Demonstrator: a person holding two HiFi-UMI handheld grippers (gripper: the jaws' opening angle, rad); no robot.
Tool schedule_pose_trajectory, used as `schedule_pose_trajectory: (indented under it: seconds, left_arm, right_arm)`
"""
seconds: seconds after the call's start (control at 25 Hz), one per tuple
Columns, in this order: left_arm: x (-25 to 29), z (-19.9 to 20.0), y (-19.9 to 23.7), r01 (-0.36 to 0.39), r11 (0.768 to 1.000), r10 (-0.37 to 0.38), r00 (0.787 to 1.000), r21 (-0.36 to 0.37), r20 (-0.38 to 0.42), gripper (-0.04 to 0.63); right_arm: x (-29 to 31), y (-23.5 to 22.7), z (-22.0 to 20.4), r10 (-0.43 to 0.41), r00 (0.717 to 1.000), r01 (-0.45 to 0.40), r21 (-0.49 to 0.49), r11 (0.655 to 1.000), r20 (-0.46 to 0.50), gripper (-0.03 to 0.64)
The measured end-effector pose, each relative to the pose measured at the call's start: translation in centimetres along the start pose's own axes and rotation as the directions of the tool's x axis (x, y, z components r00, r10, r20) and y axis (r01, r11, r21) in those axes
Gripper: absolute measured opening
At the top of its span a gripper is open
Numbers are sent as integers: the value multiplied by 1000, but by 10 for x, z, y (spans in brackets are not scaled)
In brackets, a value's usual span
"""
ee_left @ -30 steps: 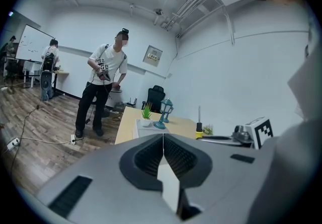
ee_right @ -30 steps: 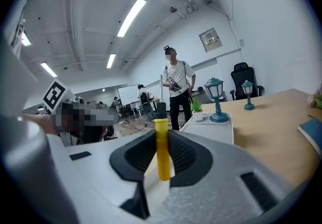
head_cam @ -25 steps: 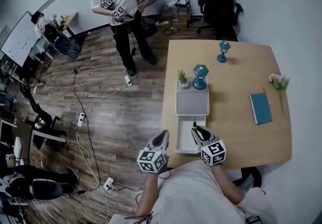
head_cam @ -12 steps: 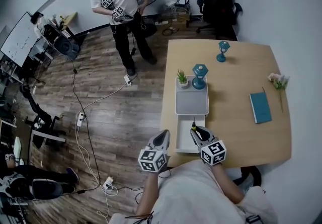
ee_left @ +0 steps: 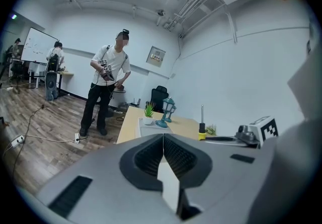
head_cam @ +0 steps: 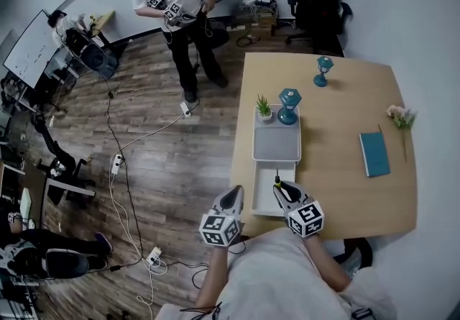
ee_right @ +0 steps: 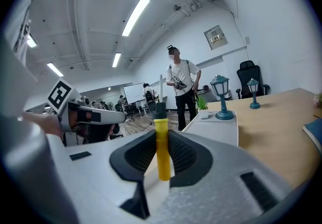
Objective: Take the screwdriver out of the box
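- Head view: the right gripper (head_cam: 279,187) holds the screwdriver (head_cam: 277,180) upright over the near end of the white box (head_cam: 262,200) on the table (head_cam: 338,167). It looks lifted out, though at this size I cannot be sure it clears the box wall. What is left, I judge, is carrying it aside.
- Left gripper view: the left gripper (ee_left: 163,138) has its fingers (ee_left: 146,160) pressed together with nothing between them, and it takes no part.
- Right gripper view: the fingers (ee_right: 137,155) stand partly apart, clamped on the screwdriver's yellow handle, its black neck pointing up.
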State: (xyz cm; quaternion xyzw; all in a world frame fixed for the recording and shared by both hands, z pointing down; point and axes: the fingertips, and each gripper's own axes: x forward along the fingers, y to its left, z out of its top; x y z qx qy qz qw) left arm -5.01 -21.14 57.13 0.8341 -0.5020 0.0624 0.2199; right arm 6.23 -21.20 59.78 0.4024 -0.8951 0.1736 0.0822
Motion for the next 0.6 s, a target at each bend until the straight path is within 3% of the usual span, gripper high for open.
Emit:
schedule_pose_trajectory:
  seconds: [0.36,0.6]
  left_arm:
    - [0,-5,-11,18,999,-17,999,34,-28,6]
    - [9,2,-9,13,999,-12,1000,46,-6,6]
  right_arm:
    - [-5,-7,2,-28,999,27,7,1000,18,77]
    - [4,-22,13,-32,998,31,32,999,51,77]
